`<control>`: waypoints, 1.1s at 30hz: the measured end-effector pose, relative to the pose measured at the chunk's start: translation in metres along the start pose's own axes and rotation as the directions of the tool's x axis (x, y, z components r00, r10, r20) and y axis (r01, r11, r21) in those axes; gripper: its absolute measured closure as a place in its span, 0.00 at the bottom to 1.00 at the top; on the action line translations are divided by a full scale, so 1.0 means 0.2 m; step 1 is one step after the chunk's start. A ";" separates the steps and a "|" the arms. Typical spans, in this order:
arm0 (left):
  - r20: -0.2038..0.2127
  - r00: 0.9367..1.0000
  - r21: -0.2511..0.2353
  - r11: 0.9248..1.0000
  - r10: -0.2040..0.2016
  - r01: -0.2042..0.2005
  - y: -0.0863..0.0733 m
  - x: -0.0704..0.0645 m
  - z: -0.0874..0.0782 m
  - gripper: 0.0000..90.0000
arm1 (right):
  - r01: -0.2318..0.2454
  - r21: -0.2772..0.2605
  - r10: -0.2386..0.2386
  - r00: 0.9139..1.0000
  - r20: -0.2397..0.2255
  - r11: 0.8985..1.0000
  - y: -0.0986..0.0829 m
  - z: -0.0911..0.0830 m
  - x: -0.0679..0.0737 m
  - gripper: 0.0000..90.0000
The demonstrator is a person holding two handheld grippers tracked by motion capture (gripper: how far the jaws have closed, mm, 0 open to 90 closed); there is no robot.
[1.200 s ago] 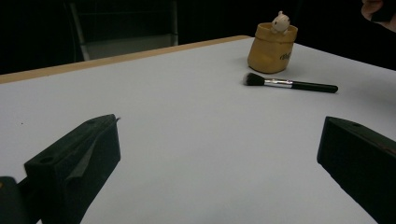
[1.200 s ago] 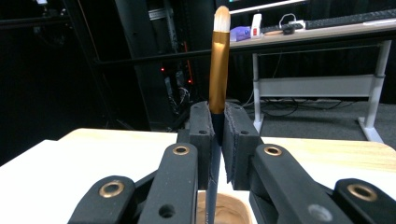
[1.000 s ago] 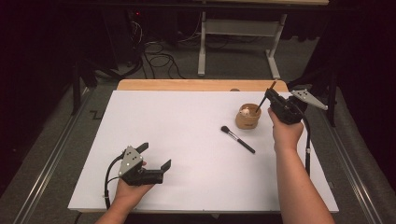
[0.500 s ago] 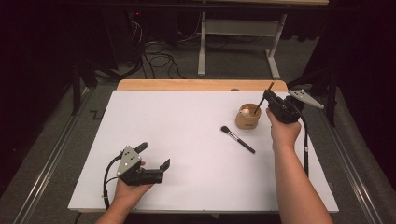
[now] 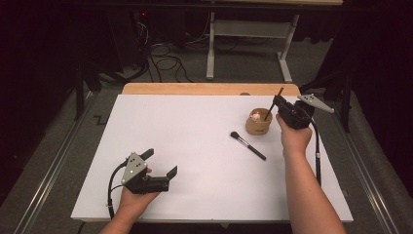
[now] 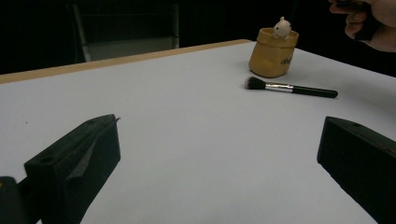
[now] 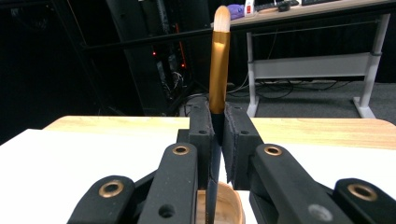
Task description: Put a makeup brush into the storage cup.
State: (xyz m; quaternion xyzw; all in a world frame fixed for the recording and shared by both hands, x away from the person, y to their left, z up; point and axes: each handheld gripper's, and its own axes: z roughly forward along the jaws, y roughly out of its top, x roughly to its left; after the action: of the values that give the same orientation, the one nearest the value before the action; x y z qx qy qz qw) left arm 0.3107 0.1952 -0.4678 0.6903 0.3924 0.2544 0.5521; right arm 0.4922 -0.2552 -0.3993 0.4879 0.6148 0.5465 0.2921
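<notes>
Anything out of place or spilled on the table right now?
Nothing spilled. One makeup brush lies loose on the white table beside the tan cup, while the right gripper holds a second brush over that cup.

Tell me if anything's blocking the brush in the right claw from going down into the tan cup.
Nothing visible blocks it. The right claw is shut on the slim brush, upright, with its dark lower end already over the tan cup mouth. A small white figure sits at the cup's rim, off to one side.
</notes>
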 end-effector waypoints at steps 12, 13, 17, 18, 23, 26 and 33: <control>0.003 1.000 0.000 1.000 -0.001 0.001 0.00 0.00 0.00 0.00 | -0.019 0.049 0.018 1.000 0.006 0.999 -0.04 0.05 -0.01 0.93; 0.003 1.000 0.000 1.000 -0.003 0.003 0.00 0.00 0.00 0.00 | -0.020 0.055 0.020 1.000 0.006 0.998 -0.05 0.06 -0.01 0.93; 0.004 1.000 0.002 1.000 -0.003 0.003 0.00 0.00 0.00 0.00 | -0.021 0.066 0.021 1.000 0.008 0.998 -0.06 0.08 -0.01 0.93; 0.003 1.000 0.002 1.000 -0.003 0.003 0.00 0.01 0.00 0.00 | -0.022 0.068 0.021 1.000 0.008 0.997 -0.06 0.08 -0.01 0.93; 0.004 1.000 0.001 1.000 -0.003 0.003 0.00 0.00 0.00 0.00 | -0.027 0.085 0.026 1.000 0.011 0.996 -0.08 0.09 -0.02 0.93; 0.006 1.000 -0.002 1.000 -0.001 0.001 0.00 0.00 0.00 0.00 | -0.033 0.097 0.033 0.999 0.006 0.995 -0.08 0.10 -0.02 0.93; 0.005 1.000 0.002 1.000 -0.003 0.003 0.00 0.00 0.00 0.00 | -0.086 0.103 0.086 0.996 0.004 0.991 -0.09 0.12 -0.04 0.46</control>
State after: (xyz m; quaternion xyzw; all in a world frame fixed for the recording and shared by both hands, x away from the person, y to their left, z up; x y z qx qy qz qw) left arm 0.3108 0.1959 -0.4681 0.6907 0.3925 0.2516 0.5528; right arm 0.5120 -0.2517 -0.4246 0.5283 0.6207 0.5261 0.2425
